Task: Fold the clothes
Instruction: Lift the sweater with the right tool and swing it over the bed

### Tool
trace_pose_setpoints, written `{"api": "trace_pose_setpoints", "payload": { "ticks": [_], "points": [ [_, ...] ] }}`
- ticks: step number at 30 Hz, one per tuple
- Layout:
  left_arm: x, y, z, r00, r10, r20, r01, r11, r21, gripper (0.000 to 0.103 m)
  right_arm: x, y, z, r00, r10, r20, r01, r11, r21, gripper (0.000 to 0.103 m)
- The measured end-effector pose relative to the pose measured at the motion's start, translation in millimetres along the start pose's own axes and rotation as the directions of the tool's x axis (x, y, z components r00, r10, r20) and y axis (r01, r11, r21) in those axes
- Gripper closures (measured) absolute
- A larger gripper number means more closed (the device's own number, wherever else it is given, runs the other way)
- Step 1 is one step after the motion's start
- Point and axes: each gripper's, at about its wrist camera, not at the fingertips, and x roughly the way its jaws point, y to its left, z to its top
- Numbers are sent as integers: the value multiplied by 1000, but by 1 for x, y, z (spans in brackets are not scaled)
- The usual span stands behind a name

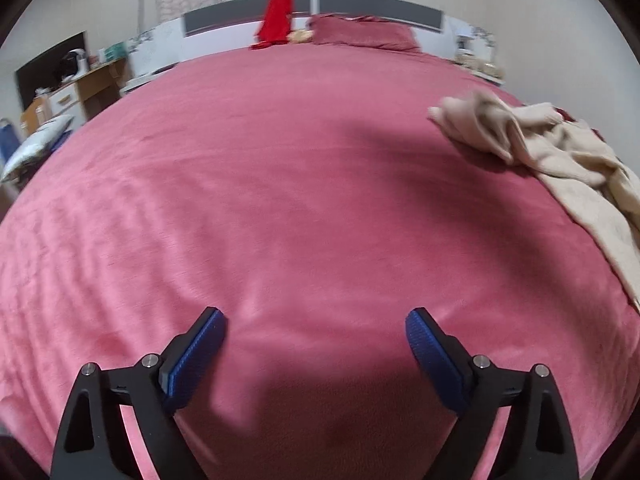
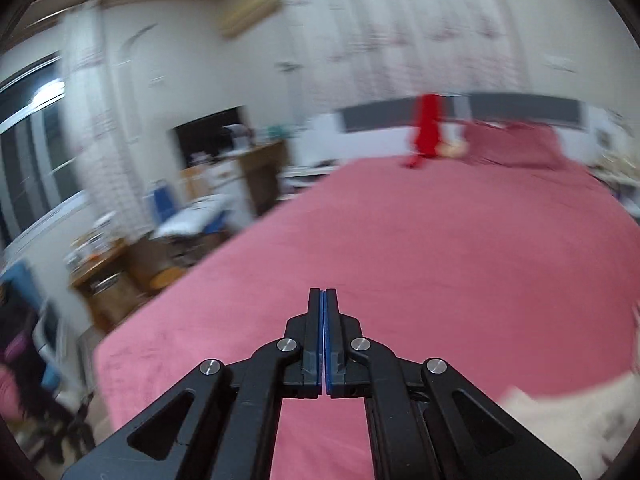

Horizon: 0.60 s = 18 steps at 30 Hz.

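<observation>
Left wrist view: the left gripper (image 1: 316,328) hangs over the pink bedspread (image 1: 280,200) with its blue-padded fingers (image 1: 196,356) spread wide and nothing between them. A beige garment (image 1: 552,152) lies rumpled in loose ridges at about 2 o'clock, running off toward the bed's right edge at 3 o'clock, well apart from the claw. In the right wrist view, heavily smeared by motion, the right gripper (image 2: 324,296) shows its pads pressed together on nothing, and a pale blur at 4 o'clock is likely the same cloth.

The garment is bunched, not folded flat. Risks from here, as a judgement: a blind pinch into the heap could catch several layers at once and drag the whole bundle; cloth trailing near the edge could slide off the bed; the plush bedspread could be nipped along with the garment. A red item (image 1: 276,16) draped at the headboard (image 1: 380,10), 12 o'clock, sits far from both claws.
</observation>
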Motion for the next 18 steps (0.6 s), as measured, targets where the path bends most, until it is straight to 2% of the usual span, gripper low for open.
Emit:
{"api": "trace_pose_setpoints", "payload": {
  "ticks": [1, 2, 3, 4, 6, 7, 8, 9, 10, 12, 14, 16, 17, 18],
  "points": [
    [-2, 9, -2, 1000, 13, -9, -13, 999, -31, 8, 6, 16, -2, 999, 39, -15, -39, 999, 0, 91],
    [-5, 18, -3, 1000, 25, -17, -26, 998, -61, 9, 10, 25, -13, 999, 32, -34, -32, 999, -6, 62],
    [-6, 21, -4, 999, 27, -19, -28, 997, -74, 9, 12, 27, -30, 998, -12, -58, 11, 1000, -18, 26],
    [-8, 19, -4, 1000, 21, -14, -22, 997, -71, 9, 15, 30, -47, 995, -56, -81, 53, 998, -30, 20],
    [-10, 15, -3, 1000, 8, -4, -9, 998, -66, 12, 11, 11, -82, 979, -161, -127, 155, 986, -55, 20],
    [-11, 13, -3, 1000, 2, 1, -2, 998, -63, 15, 5, -3, -100, 962, -230, -147, 221, 972, -75, 20],
    [-12, 11, -3, 1000, -4, 6, 4, 998, -60, 15, -4, -23, -118, 932, -323, -165, 307, 945, -117, 20],
    [-13, 10, -3, 1000, -10, 11, 11, 998, -58, 15, -15, -49, -136, 887, -425, -180, 396, 901, -175, 20],
    [-14, 8, -3, 1000, -17, 16, 17, 998, -55, 15, -25, -75, -153, 832, -522, -187, 478, 847, -233, 20],
    [-17, 4, -3, 999, -29, 25, 30, 998, -49, 15, -46, -121, -184, 707, -683, -185, 604, 718, -346, 20],
    [-19, 0, -2, 999, -42, 35, 43, 998, -43, 15, -68, -160, -203, 585, -795, -161, 665, 584, -465, 20],
    [-21, -9, -1, 998, -56, 43, 57, 998, -24, 15, -83, -197, -220, 445, -887, -122, 691, 427, -583, 20],
    [-21, -20, 1, 997, -66, 44, 66, 998, 4, 15, -86, -214, -228, 388, -916, -106, 681, 362, -636, 20],
    [-22, -31, 3, 996, -75, 45, 74, 997, 32, 15, -85, -229, -237, 344, -934, -96, 659, 312, -684, 20]
  ]
}}
